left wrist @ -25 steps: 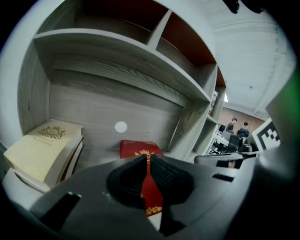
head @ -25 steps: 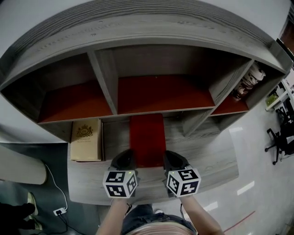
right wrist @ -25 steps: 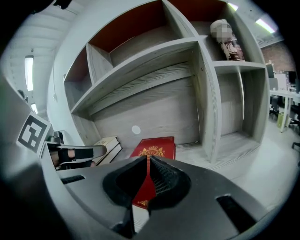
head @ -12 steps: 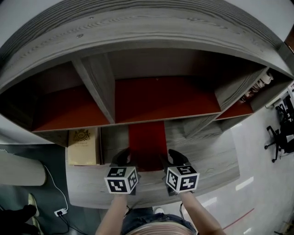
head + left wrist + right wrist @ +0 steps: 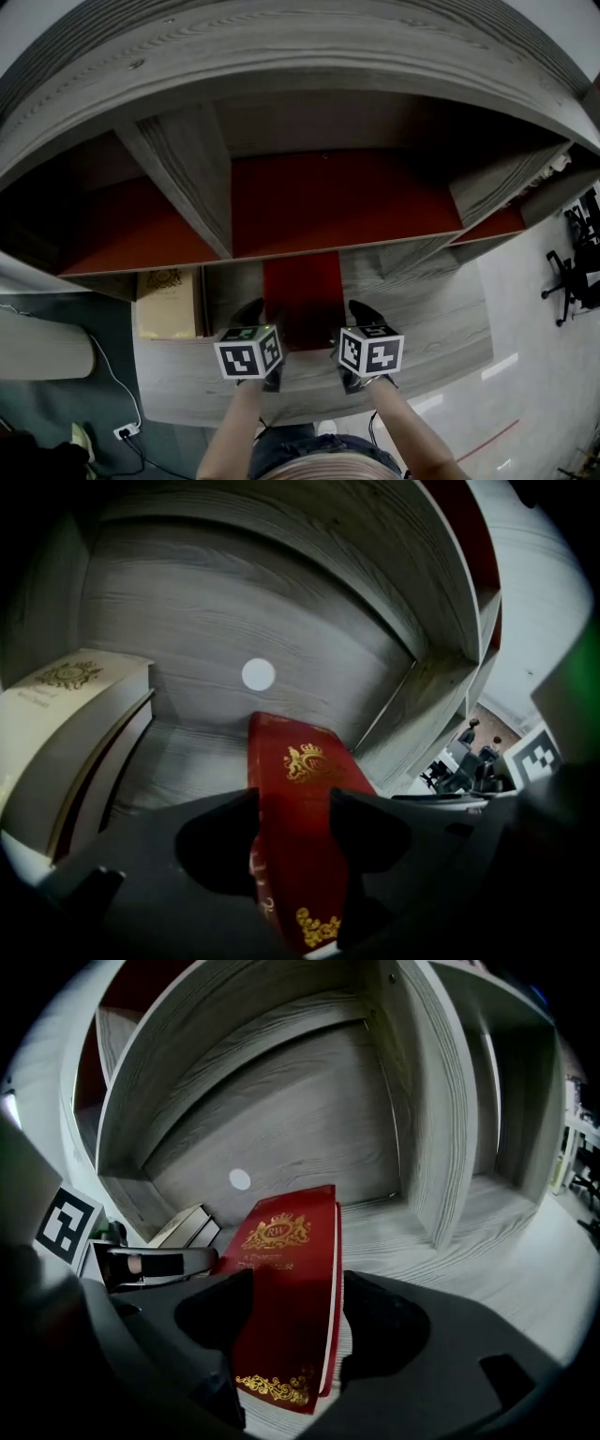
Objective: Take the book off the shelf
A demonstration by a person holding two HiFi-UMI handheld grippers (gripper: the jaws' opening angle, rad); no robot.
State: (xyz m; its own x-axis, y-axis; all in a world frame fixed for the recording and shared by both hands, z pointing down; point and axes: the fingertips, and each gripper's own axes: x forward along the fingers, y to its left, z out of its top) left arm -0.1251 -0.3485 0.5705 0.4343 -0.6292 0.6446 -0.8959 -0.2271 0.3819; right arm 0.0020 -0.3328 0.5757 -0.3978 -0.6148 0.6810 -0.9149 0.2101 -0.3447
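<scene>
Two black two-jaw grippers are being held side by side at the near end of a red hardcover book [image 5: 302,295] with a gold crest. Each is being carried on a bare forearm reaching in from below in the head view. The left gripper [image 5: 253,312] is being held at the book's left long edge and the right gripper [image 5: 362,315] at its right one, with the marker cubes turned upward and both wrists about level.

In the left gripper view the jaws of the left gripper [image 5: 292,803] are being opened, and the red hardcover book [image 5: 305,761] is being shown running between them. The jaws of the right gripper [image 5: 286,1288] are likewise being opened around the book [image 5: 281,1241]. On neither side are the pads clearly being pressed onto the covers.

The book is lying flat on the grey wood-grain ledge [image 5: 422,314], ahead of both tools, with its far end reaching under the red shelf board [image 5: 337,202] above them.

Left of the left gripper, a narrow strip of ledge is being left bare before a cream hardcover book [image 5: 167,302]. Right of the right gripper, the ledge is running open up to a slanted grey divider [image 5: 412,253]. The ledge's front edge is lying just behind the cubes.
</scene>
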